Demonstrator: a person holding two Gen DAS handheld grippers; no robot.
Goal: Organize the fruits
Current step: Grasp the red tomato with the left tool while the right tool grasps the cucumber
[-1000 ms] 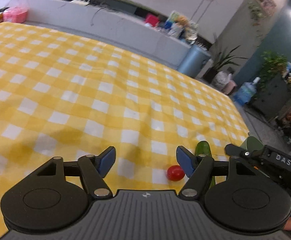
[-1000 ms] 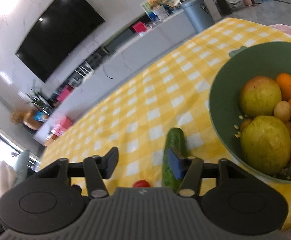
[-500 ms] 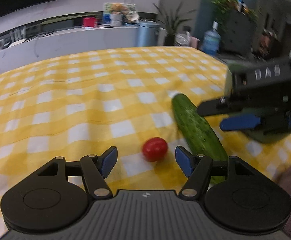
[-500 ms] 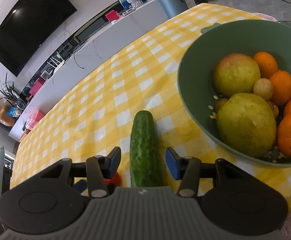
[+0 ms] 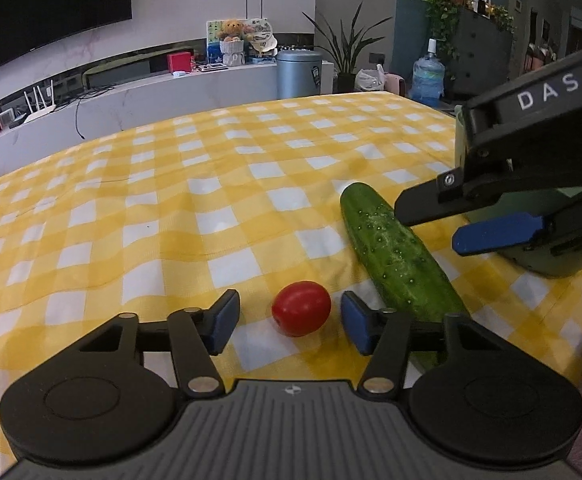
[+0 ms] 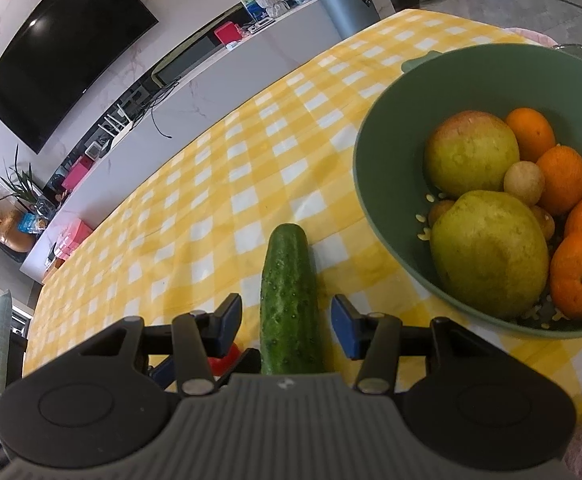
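On the yellow checked cloth (image 5: 139,216) we see a tomato (image 5: 301,308) between the closing pads of our left gripper (image 5: 289,322), not yet pinched. Our right gripper (image 6: 284,326) straddles the cucumber (image 6: 289,300), pads spread clear of it; its near end is hidden. The green bowl (image 6: 387,184) is cut off at right.

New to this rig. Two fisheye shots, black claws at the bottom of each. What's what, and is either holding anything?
No robot arm: a person carries a two-finger gripper in each hand, each with a camera looking along its fingers. The left view shows the left gripper closing around a tomato, pads not yet touching it. The right view shows the right gripper straddling a cucumber, pads apart from it. Both lie on a yellow checked tablecloth, beside a green bowl of fruit. Nothing is held.
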